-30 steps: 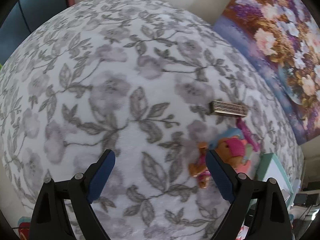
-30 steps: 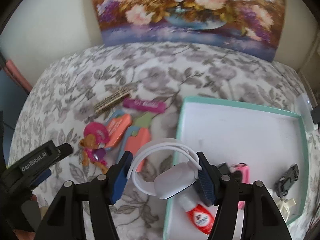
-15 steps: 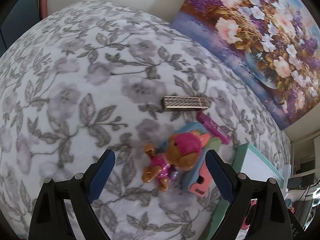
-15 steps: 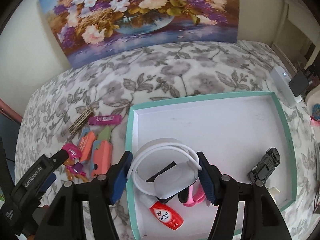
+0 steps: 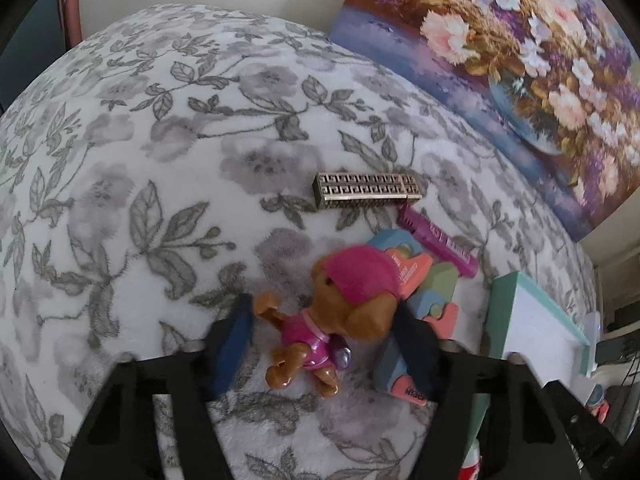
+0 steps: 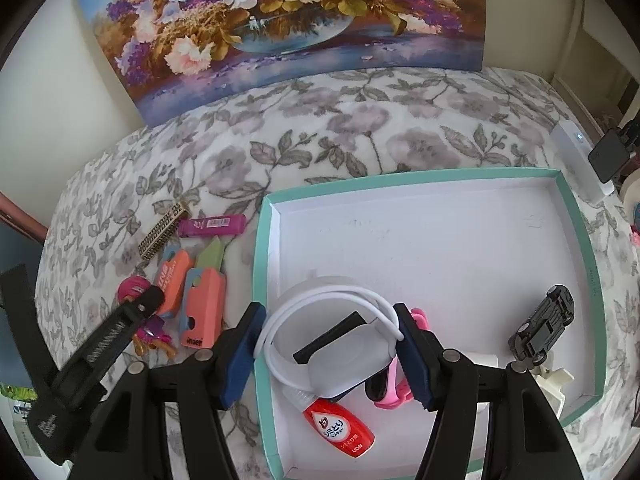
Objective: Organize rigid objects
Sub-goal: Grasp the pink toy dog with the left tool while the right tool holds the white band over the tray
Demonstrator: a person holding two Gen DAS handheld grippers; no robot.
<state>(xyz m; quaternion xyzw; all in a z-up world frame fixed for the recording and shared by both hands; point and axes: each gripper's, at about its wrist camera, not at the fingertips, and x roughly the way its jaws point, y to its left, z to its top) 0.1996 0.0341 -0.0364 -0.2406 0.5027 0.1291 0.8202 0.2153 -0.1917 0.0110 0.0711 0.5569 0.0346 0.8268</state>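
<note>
Left wrist: left gripper (image 5: 324,328) jaws closing around the toy puppy figure (image 5: 332,312) on the floral blanket (image 5: 160,160) — pads not pressing yet. Right wrist: right gripper (image 6: 328,354) clamped on a white charger with coiled cable (image 6: 344,354), above the teal-rimmed box (image 6: 576,240) — red glue bottle (image 6: 340,428) just below.

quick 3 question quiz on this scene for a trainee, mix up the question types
1. True or false: the toy dog lies inside the teal box.
2. What white item does the right gripper hold?
3. The black toy car is: A) in the box, B) on the blanket, C) in the left gripper.

Key: 1 false, it lies on the blanket; 2 a white charger with coiled cable; 3 A.
</note>
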